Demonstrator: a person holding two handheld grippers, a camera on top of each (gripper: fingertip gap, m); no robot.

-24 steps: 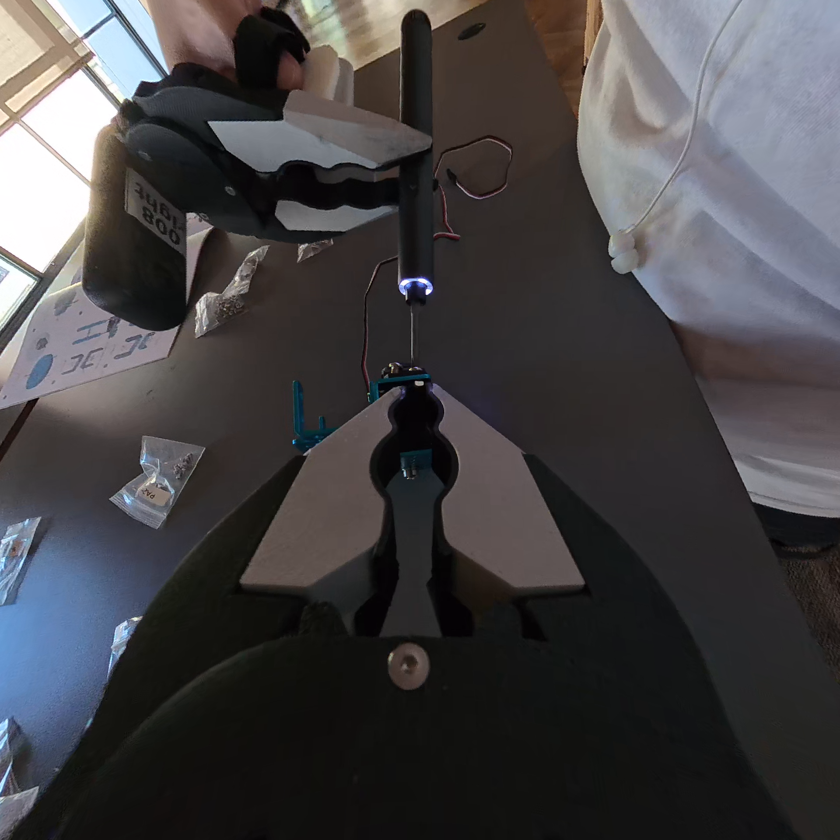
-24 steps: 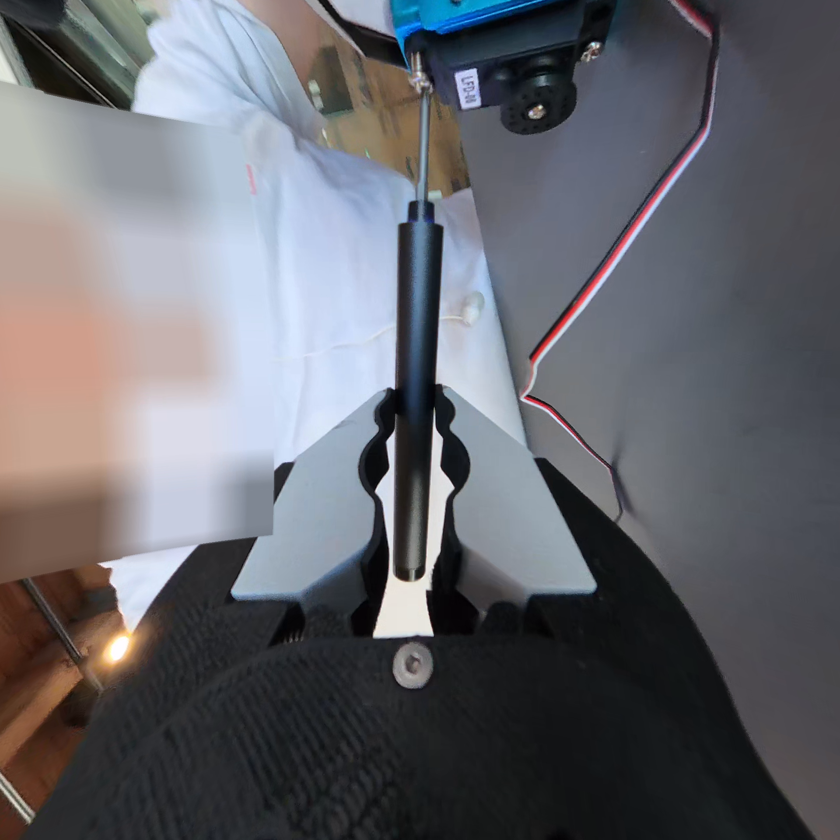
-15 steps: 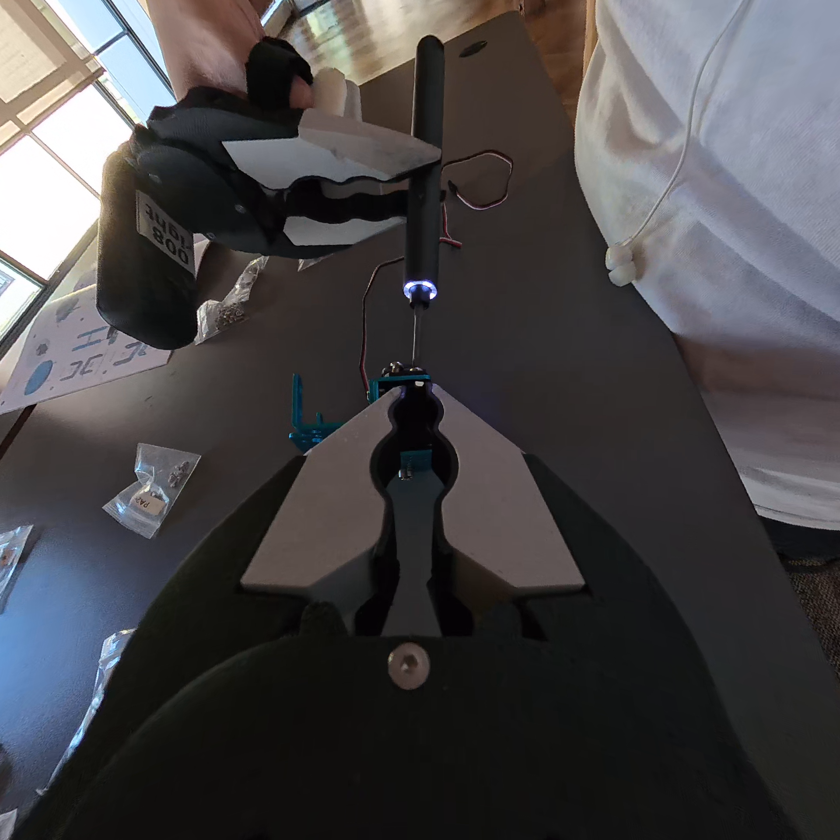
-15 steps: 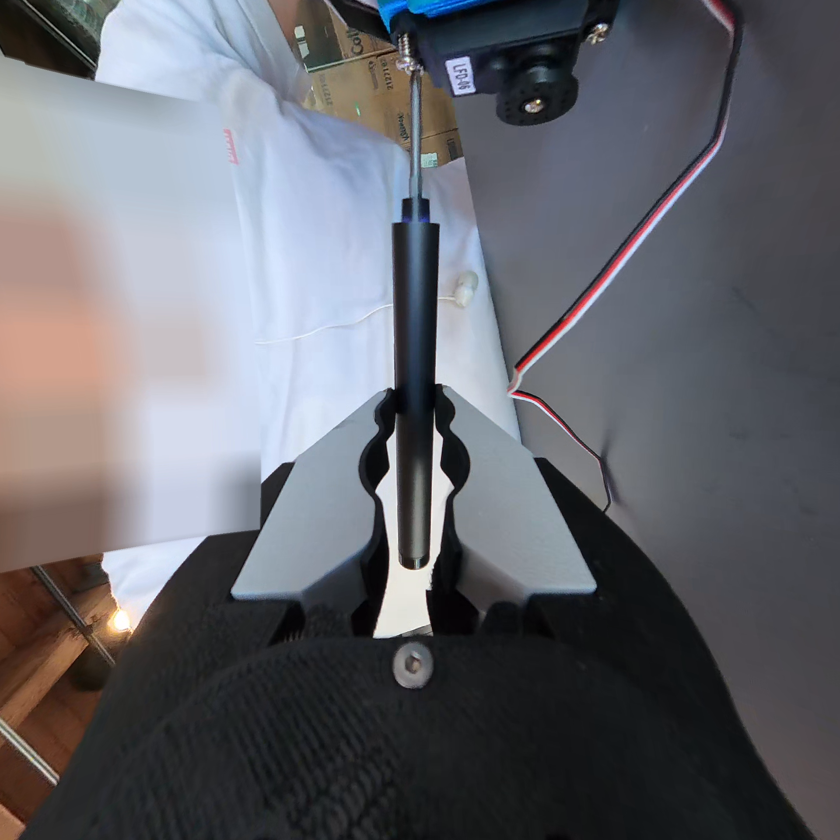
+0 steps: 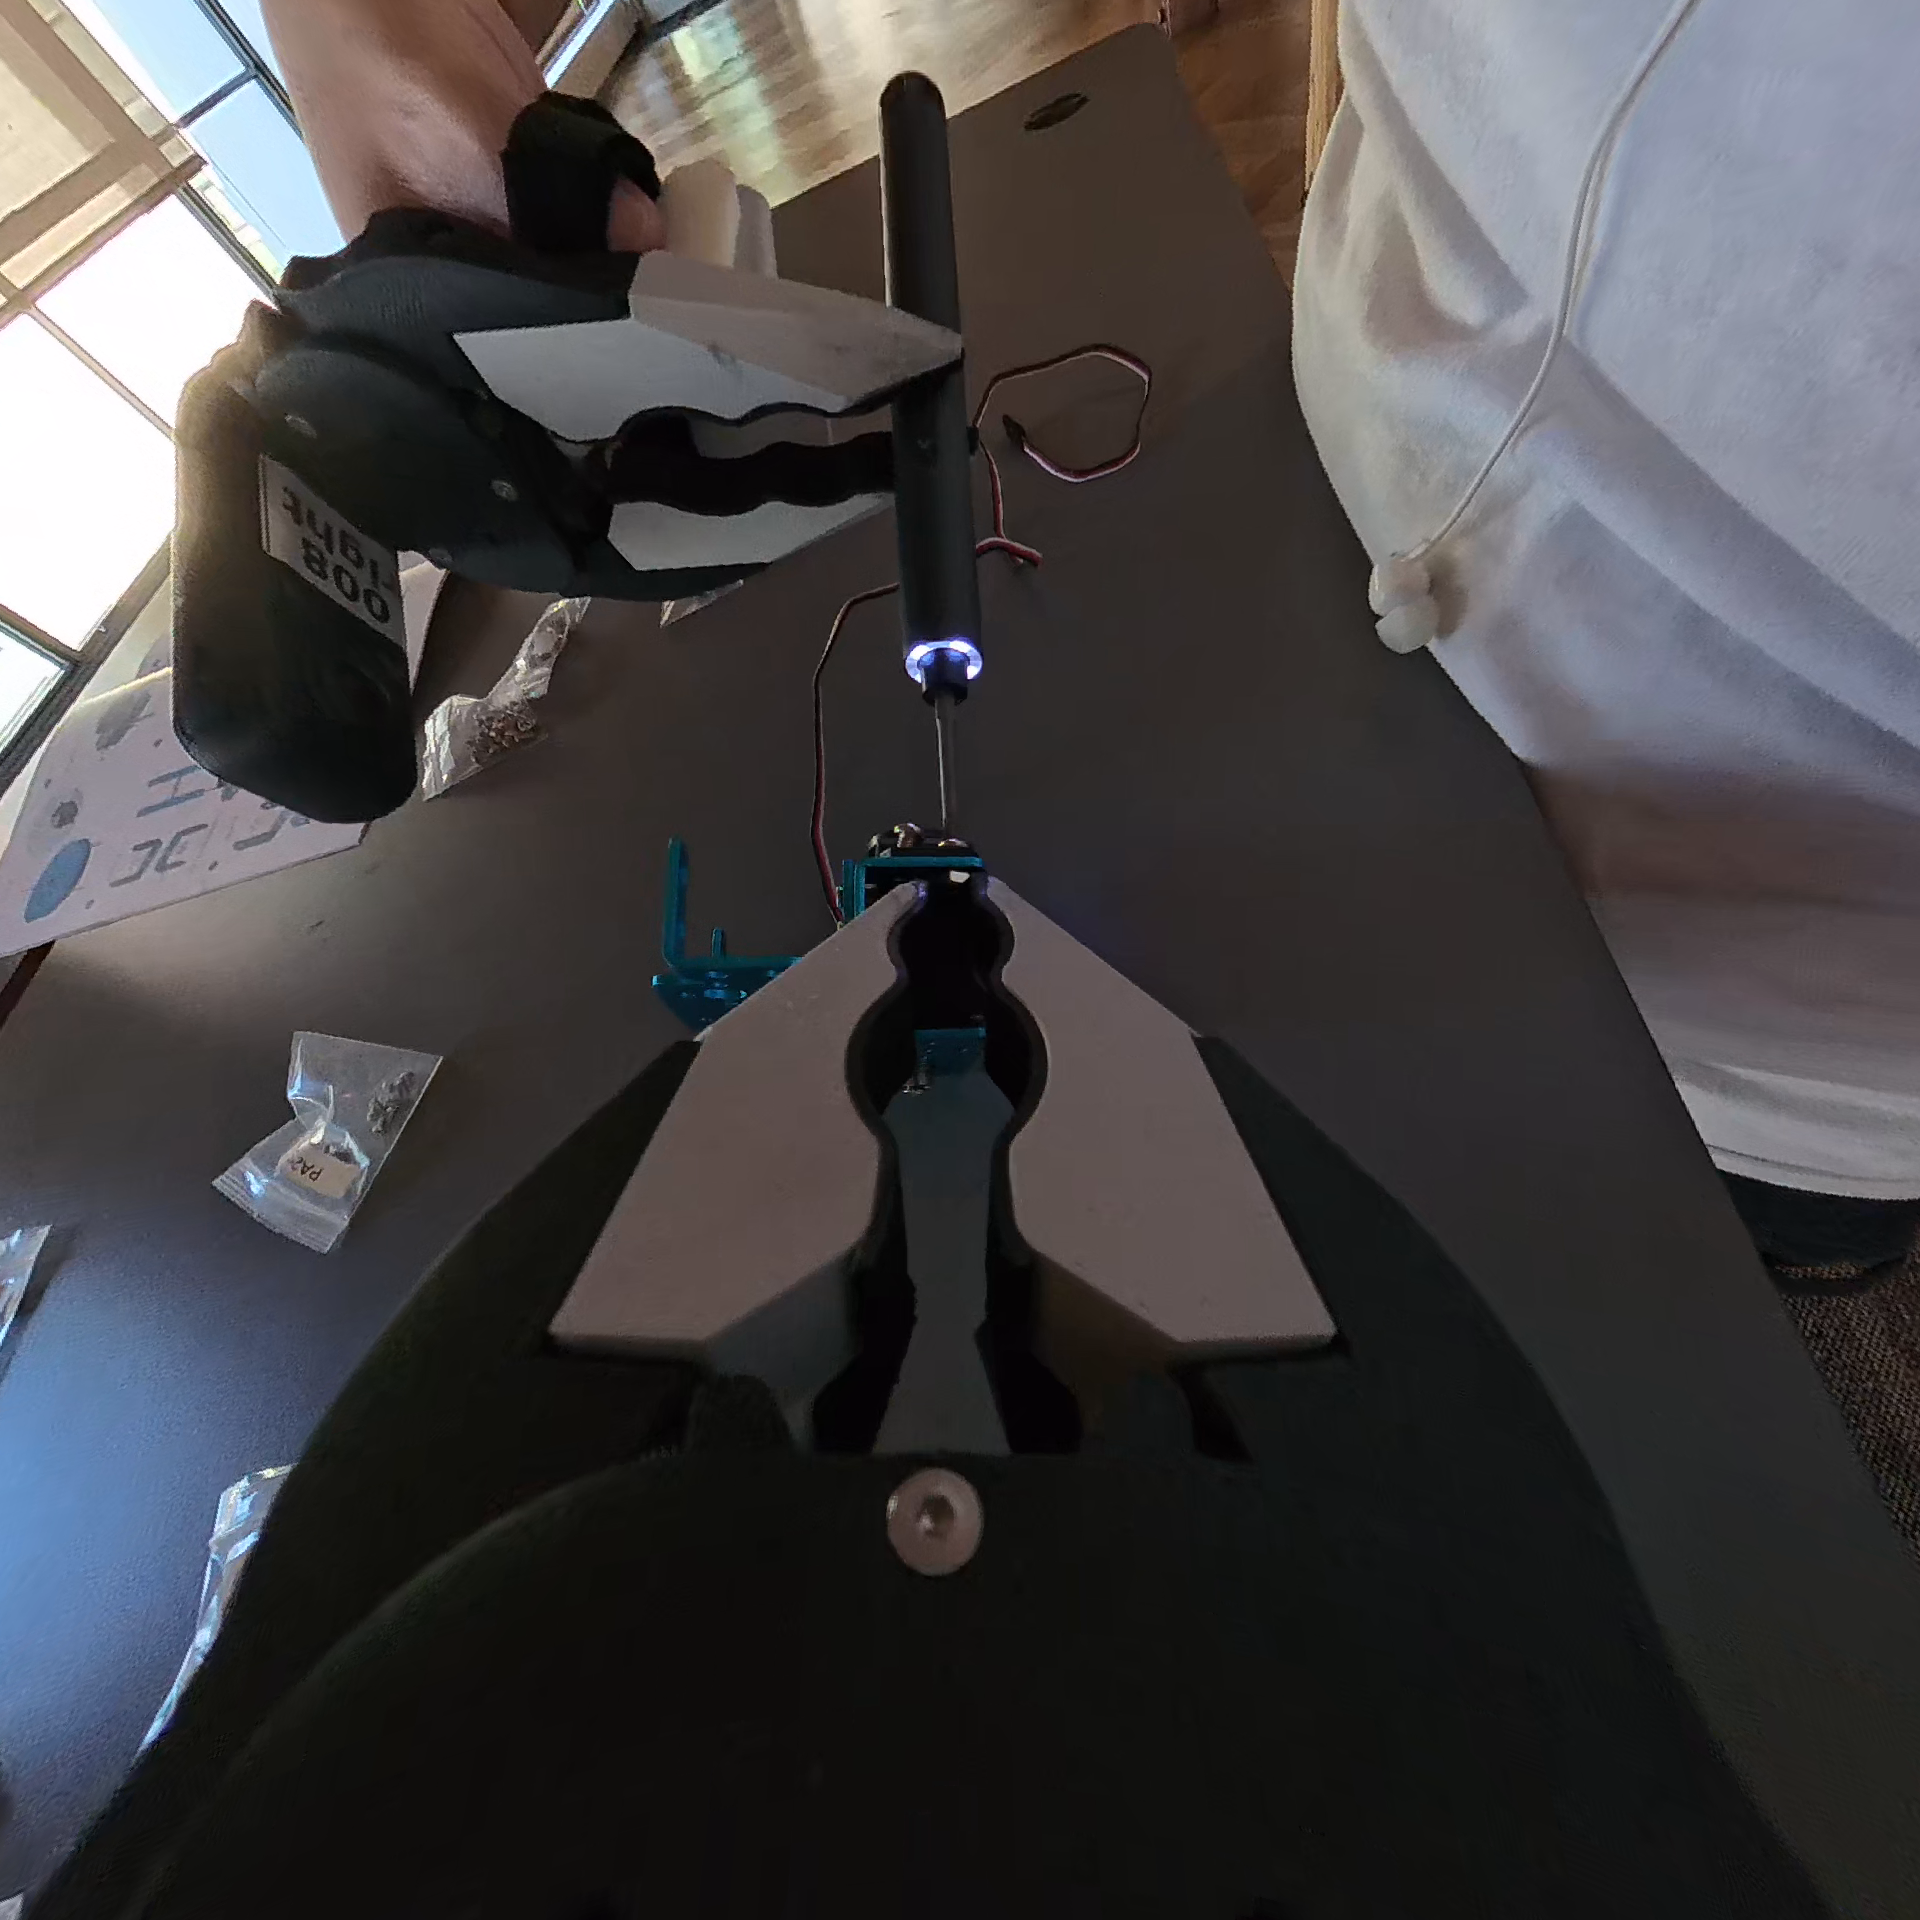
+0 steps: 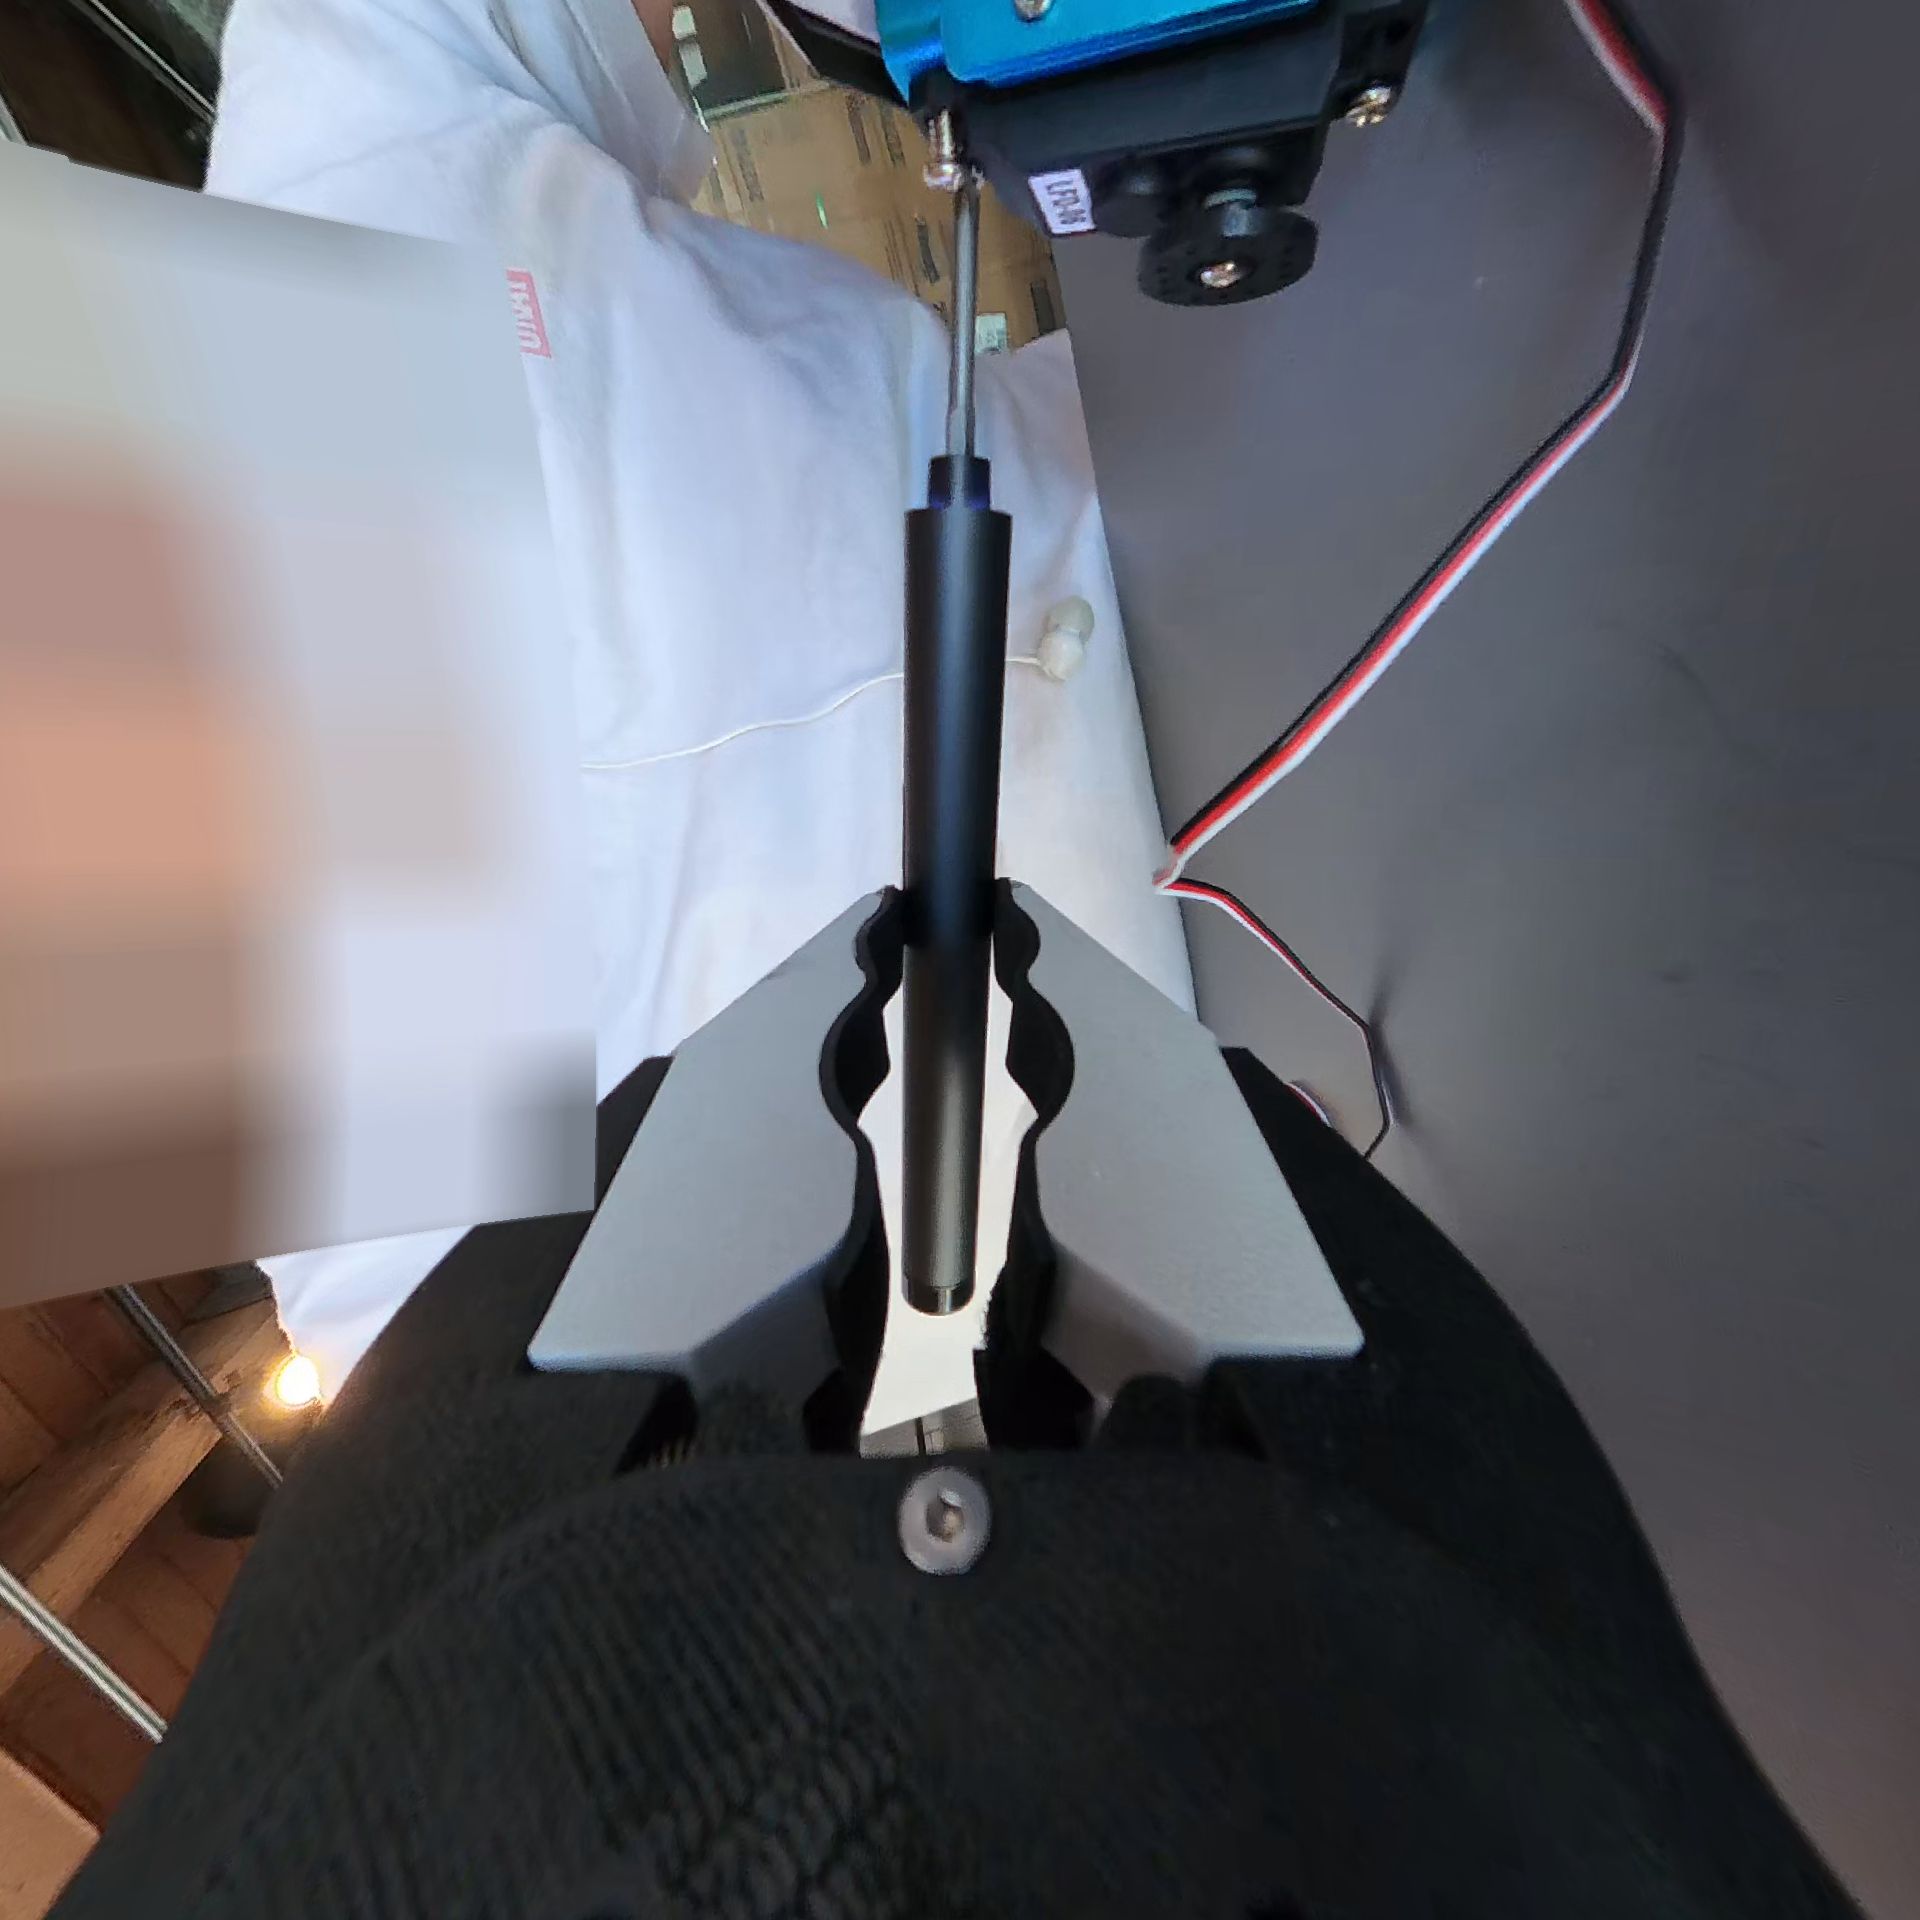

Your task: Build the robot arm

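Little has shifted: right gripper fingers still clamp the black screwdriver, its bit on a screw of the blue-bracketed servo, pinched by left gripper mid-tabletop.

White printed stickers on the right tool's black body, black servo motor, one small clear plastic bag; red mark on white shirt.
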